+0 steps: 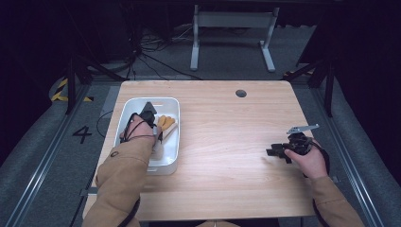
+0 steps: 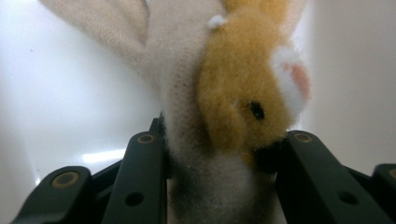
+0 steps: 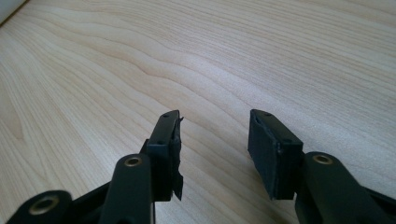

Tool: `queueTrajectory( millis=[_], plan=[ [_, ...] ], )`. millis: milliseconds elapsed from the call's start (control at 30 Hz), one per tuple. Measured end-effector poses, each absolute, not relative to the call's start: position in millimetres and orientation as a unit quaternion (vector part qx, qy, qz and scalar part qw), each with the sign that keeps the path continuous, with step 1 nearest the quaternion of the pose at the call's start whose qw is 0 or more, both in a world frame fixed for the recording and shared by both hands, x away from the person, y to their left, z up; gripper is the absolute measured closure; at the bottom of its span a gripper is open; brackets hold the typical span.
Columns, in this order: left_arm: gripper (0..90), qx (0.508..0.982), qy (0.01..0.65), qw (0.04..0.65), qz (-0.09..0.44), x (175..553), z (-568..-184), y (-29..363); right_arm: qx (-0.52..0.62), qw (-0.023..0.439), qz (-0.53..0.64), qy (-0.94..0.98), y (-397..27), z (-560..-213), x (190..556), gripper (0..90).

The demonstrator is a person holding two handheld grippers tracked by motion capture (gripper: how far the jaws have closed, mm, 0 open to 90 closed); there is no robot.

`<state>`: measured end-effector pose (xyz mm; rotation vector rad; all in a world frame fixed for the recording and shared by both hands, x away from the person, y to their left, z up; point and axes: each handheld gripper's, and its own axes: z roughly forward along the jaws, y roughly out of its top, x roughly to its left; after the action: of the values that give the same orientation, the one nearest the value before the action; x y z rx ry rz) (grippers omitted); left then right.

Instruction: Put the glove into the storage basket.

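Now the left hand-held gripper (image 2: 219, 154) is squeezing a soft toy bunny (image 2: 233, 93) inside the white bin (image 1: 172, 137). So the grab looks done, but the bunny is not out yet. Far from the bin, the right hand-held gripper (image 3: 215, 140) waits open over the bare table (image 1: 227, 142).

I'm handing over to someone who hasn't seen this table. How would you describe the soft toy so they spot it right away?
Start at the light wooden table and find the white rectangular bin near its left edge. Inside it, the left claw is closed around a plush toy. It is fuzzy, golden-yellow and cream with a small black eye, the sole coloured thing in the white bin; the right claw rests open at the table's right side.
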<state>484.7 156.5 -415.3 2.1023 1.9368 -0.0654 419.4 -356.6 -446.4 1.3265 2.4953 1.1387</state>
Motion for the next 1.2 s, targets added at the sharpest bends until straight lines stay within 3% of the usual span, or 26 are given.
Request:
queueTrajectory(
  millis=[167,300,467,867,1200],
  plan=[
    [59.0,0.731,0.666,0.148,-0.021,484.3,-417.6,157.1,0.435,0.048,0.374,0.818,-357.0,-446.4,419.3,54.9],
    [38.5,0.734,0.659,0.163,-0.005,482.4,-420.9,157.5,0.435,0.049,0.374,0.817,-356.9,-446.0,419.1,54.1],
    [30.6,0.744,0.647,0.166,0.015,479.7,-414.0,157.6,0.434,0.052,0.377,0.816,-356.9,-446.2,419.2,52.1],
    [30.6,0.751,0.637,0.169,0.046,471.8,-384.1,161.5,0.436,0.05,0.379,0.815,-356.7,-446.5,418.9,51.7],
    [32.2,0.762,0.603,0.224,0.076,454.9,-344.9,156.0,0.436,0.051,0.381,0.814,-356.4,-445.9,418.3,51.7]
  ],
)
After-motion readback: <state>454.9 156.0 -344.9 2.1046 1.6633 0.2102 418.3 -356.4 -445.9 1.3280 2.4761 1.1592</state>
